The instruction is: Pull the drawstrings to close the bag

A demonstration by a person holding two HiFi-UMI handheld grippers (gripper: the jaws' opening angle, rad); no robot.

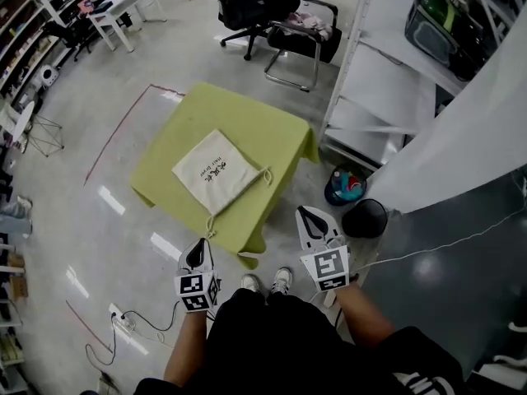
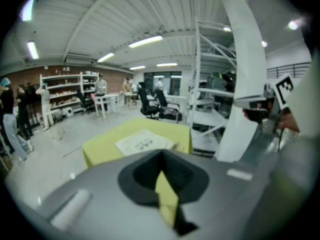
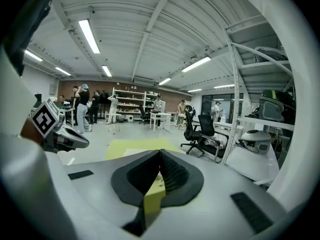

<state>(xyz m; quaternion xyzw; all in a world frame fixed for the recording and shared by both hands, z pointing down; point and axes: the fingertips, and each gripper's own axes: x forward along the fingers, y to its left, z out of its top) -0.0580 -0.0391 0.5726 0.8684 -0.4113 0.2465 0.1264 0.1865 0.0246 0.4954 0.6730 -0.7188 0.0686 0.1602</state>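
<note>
Left gripper (image 1: 198, 252): jaws together, empty, short of the table (image 1: 272, 130)
Right gripper (image 1: 311, 222): same
Bag (image 1: 216, 171): flat on the table, lying diamond-wise, mouth edge facing near-right
Drawstrings (image 1: 212, 223): loose at the mouth corners
Bag print: too small to read

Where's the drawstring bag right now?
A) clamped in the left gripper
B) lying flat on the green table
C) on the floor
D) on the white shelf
B: the cream bag lies flat on the green table, its drawstrings loose beside it.
</note>
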